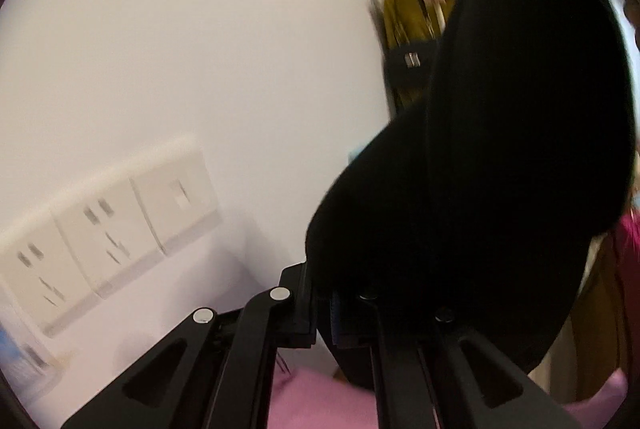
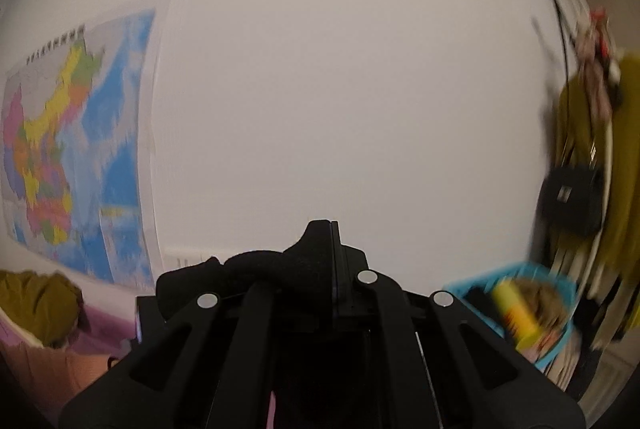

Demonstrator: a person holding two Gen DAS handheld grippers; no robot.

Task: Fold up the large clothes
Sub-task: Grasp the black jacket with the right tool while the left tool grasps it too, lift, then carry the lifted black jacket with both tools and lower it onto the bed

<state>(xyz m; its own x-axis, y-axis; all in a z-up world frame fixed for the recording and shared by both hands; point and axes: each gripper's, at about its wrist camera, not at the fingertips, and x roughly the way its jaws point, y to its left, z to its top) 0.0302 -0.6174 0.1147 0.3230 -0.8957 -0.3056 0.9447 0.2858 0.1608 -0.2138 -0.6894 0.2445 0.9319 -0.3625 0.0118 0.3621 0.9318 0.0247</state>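
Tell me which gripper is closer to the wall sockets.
Left. The left gripper is close to the wall sockets, just to their right. From the right gripper only a sliver of them shows, further off at lower left.

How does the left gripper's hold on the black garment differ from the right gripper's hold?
In the left gripper, the black garment rises as a broad sheet that fills much of the view; in the right gripper, it is a small bunched roll.

Both jaws are closed on the black fabric.
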